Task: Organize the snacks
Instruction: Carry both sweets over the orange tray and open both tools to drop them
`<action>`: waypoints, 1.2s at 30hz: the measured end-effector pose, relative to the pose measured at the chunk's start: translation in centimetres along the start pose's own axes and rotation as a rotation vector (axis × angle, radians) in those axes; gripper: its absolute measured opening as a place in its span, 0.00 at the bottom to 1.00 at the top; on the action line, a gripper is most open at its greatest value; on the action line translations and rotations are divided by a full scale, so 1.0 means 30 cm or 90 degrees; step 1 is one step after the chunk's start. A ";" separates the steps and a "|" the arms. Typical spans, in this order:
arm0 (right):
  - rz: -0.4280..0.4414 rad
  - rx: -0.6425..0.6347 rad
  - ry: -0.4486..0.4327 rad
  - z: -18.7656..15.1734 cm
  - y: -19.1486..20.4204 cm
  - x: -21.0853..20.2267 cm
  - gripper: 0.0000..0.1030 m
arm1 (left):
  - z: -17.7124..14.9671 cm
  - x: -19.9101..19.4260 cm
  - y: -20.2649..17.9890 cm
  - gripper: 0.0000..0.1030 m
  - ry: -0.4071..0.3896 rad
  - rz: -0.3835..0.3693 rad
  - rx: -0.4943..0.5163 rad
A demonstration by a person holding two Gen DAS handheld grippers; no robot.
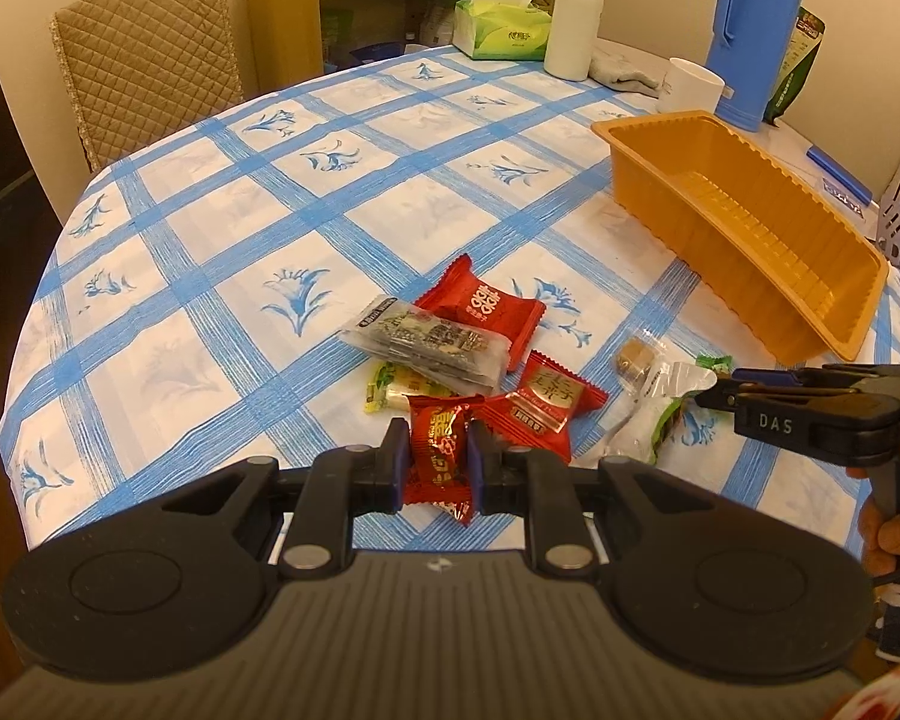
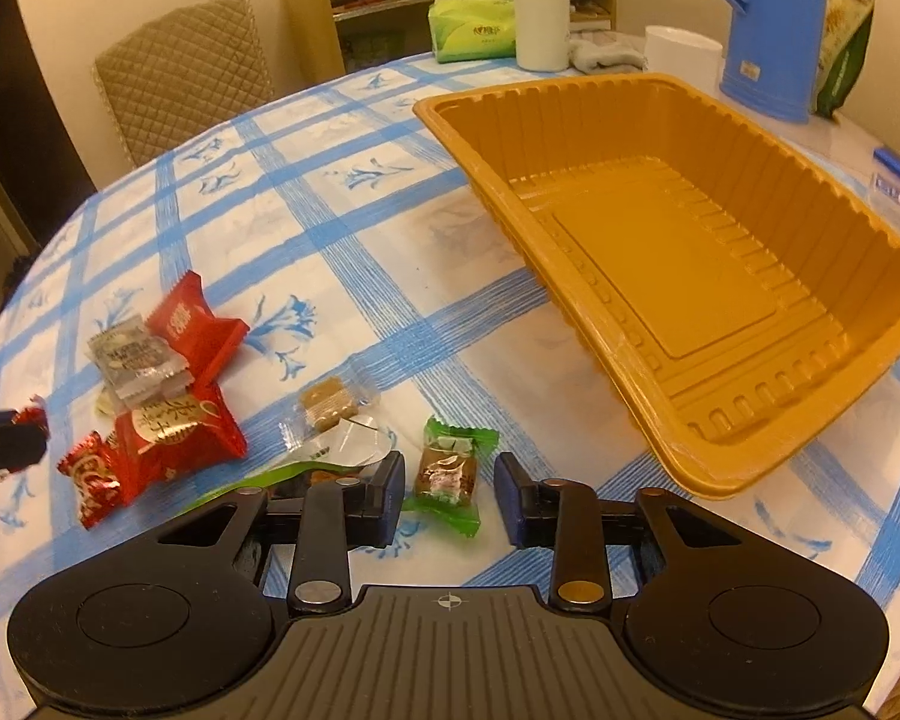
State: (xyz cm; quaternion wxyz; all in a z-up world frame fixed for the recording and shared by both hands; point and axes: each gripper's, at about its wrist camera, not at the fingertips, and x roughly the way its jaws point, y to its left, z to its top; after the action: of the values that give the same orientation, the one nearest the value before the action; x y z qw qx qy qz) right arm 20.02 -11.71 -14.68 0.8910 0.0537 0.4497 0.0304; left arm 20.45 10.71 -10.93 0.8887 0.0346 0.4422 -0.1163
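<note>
My left gripper is shut on a small red foil candy at the near edge of a snack pile. The pile holds two red packets, a clear sesame-bar packet and a yellow-green candy. My right gripper is open, its jaws on either side of a green-wrapped candy on the table. A brown cube candy and a white-green packet lie beside it. The empty orange plastic tray stands to the right.
A round table with a blue-checked cloth. At the back stand a tissue box, a white bottle, a white cup, a blue thermos and a green bag. A quilted chair is behind the table.
</note>
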 end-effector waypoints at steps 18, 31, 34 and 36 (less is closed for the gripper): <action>0.024 0.038 -0.021 0.022 0.058 -0.199 0.21 | 0.057 -0.055 0.009 0.18 -0.015 -0.055 0.038; 0.143 -0.022 -0.036 0.060 -0.097 -0.338 0.21 | 0.061 -0.144 -0.232 0.18 -0.043 -0.005 -0.012; 0.158 -0.037 -0.040 0.070 -0.178 -0.366 0.21 | 0.063 -0.153 -0.330 0.18 -0.050 -0.007 -0.025; 0.163 -0.044 -0.044 0.075 -0.234 -0.382 0.21 | 0.066 -0.153 -0.400 0.18 -0.055 -0.011 -0.028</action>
State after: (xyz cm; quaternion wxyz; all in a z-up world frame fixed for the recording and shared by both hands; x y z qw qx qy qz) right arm 15.07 -20.02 -5.07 0.8961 0.0808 0.4068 0.1578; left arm 16.48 -0.46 -5.57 0.9065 0.0063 0.4059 -0.1158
